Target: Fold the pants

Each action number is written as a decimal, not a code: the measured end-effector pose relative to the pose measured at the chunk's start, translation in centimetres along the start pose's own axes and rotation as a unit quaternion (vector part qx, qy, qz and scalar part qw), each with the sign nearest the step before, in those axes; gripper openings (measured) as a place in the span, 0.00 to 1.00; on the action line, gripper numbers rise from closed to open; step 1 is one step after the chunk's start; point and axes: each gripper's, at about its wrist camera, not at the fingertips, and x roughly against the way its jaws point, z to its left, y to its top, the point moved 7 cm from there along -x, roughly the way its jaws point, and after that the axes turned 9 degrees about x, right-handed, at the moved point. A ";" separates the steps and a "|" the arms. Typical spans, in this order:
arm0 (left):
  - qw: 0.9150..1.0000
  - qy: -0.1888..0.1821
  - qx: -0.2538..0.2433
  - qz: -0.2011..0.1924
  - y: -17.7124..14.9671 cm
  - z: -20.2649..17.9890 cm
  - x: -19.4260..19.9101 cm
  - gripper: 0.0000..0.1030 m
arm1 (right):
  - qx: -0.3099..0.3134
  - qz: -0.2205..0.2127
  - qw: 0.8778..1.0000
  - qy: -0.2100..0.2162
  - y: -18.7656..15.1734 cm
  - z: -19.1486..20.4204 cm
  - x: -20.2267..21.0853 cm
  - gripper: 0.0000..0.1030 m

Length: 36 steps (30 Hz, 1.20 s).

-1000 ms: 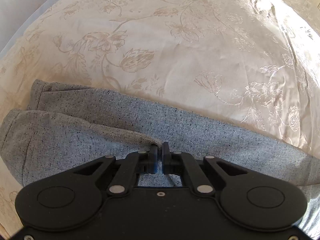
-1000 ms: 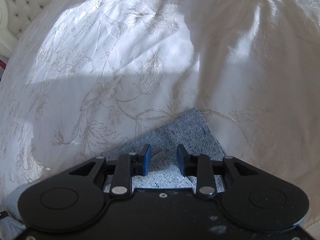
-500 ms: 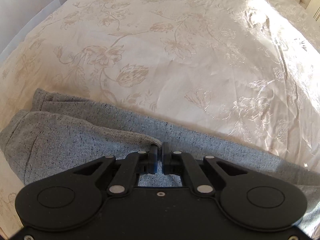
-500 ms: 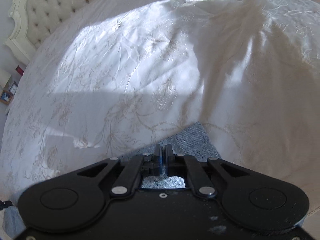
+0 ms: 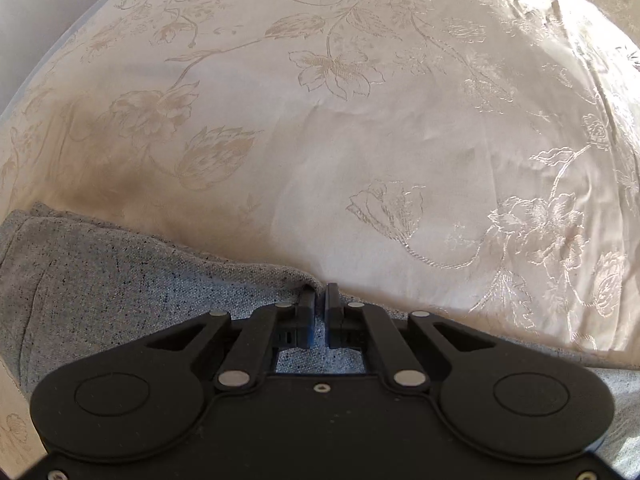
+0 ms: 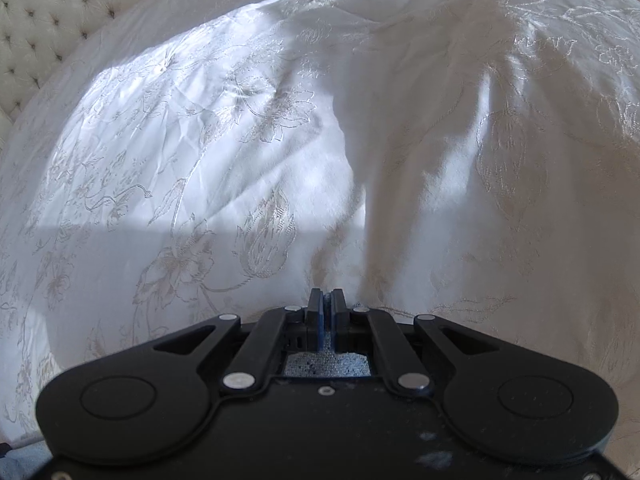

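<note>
The grey pants [image 5: 132, 280] lie on the bed, on a cream bedspread [image 5: 360, 128] with a woven flower pattern, and both grippers have a piece of them. The left gripper [image 5: 318, 294] has its jaws pressed together on a raised fold of the grey cloth, at the edge of the pants nearest to the open bedspread. The right gripper [image 6: 326, 302] also has its jaws pressed together, and a thin strip of the speckled grey cloth shows between its blue pads [image 6: 320, 328]. In the right view almost all of the pants are hidden under the gripper, so I cannot tell how much cloth it really holds.

This is where I see the first danger. If the right pinch took only one layer or only a small edge, the cloth may slip out when the hand lifts, and the fold would fall crooked.

The second danger is the bedspread. It is smooth and loose, with soft wrinkles, and it lies directly under both tips. I cannot tell if either pinch caught some of it; if so, it would rise with the pants.

The third: if the two hands travel at different speed, the leg may twist or bunch.
</note>
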 end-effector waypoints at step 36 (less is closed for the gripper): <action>0.974 -0.125 -0.190 0.010 -18.8 -13.1 8.4 0.21 | 0.059 0.041 0.993 0.089 -8.6 -5.1 3.7 0.24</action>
